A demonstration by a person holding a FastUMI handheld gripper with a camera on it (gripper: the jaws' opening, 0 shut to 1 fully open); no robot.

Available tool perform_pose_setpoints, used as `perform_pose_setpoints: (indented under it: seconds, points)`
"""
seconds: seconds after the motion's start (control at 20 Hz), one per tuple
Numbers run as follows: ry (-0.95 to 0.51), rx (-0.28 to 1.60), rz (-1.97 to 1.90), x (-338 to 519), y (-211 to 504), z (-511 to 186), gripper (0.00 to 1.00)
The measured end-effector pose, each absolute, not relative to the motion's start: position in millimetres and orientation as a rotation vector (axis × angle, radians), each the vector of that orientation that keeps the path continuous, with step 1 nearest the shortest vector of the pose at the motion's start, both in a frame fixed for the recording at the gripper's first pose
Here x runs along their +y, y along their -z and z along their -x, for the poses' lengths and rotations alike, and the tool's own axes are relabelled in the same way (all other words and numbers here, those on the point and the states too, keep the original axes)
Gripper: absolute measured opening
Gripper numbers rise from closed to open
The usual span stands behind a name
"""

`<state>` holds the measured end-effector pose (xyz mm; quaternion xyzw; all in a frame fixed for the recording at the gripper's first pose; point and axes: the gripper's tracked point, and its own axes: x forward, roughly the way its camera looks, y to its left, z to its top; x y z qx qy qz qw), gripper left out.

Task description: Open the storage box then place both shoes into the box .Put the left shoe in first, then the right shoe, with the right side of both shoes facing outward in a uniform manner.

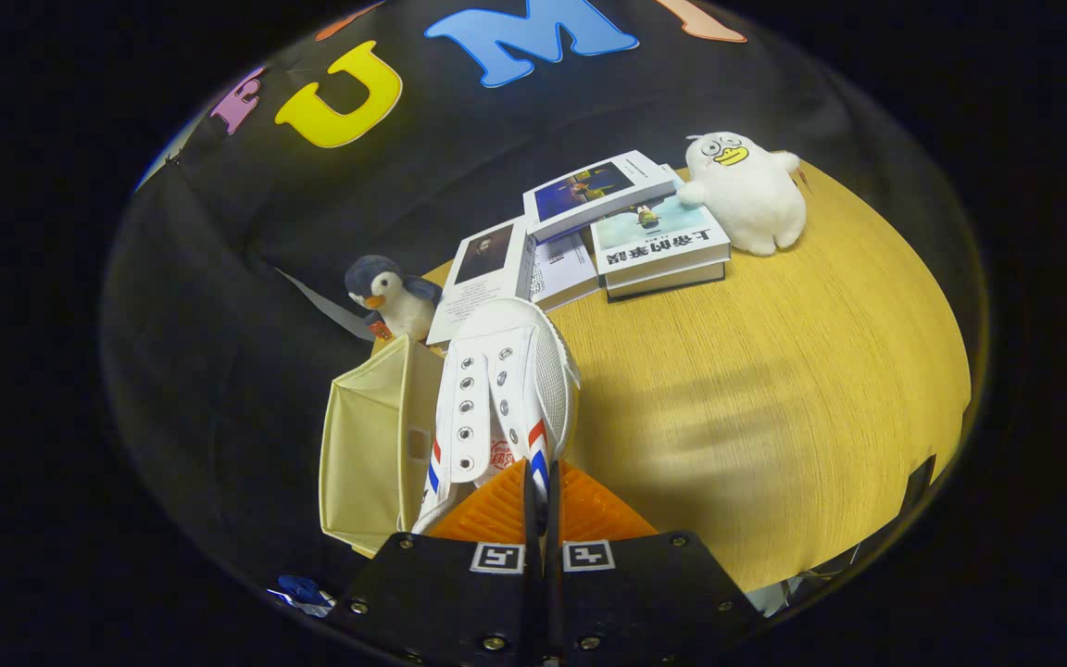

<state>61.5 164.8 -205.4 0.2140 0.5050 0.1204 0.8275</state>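
A white canvas shoe [501,389] with red and blue stripes hangs from my gripper [538,486], toe pointing away from me. Both fingers are pressed together on the shoe's collar edge, with almost no gap between them. The cream fabric storage box [367,445] stands just left of the shoe, seen from above, and its inside is dark. The shoe is held above the wooden table [774,389], beside the box's right wall. Whether another shoe lies in the box is hidden.
A small penguin plush [390,296] stands beyond the box. Several books [608,232] are stacked and spread at the far side of the table, with a white duck plush [748,190] to their right. The table's rim curves round on the right.
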Motion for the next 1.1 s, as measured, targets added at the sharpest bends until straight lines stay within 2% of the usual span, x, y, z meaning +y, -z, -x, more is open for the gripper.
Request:
perform_pose_setpoints:
  seconds: [0.45, 1.05, 1.1]
  points:
    - [-0.345, 1.055, -0.415, 242, 186, -67, 0.01]
    - [-0.416, 1.055, -0.378, 328, 200, -64, 0.01]
    - [-0.443, 1.035, -0.392, 334, 196, -64, 0.14]
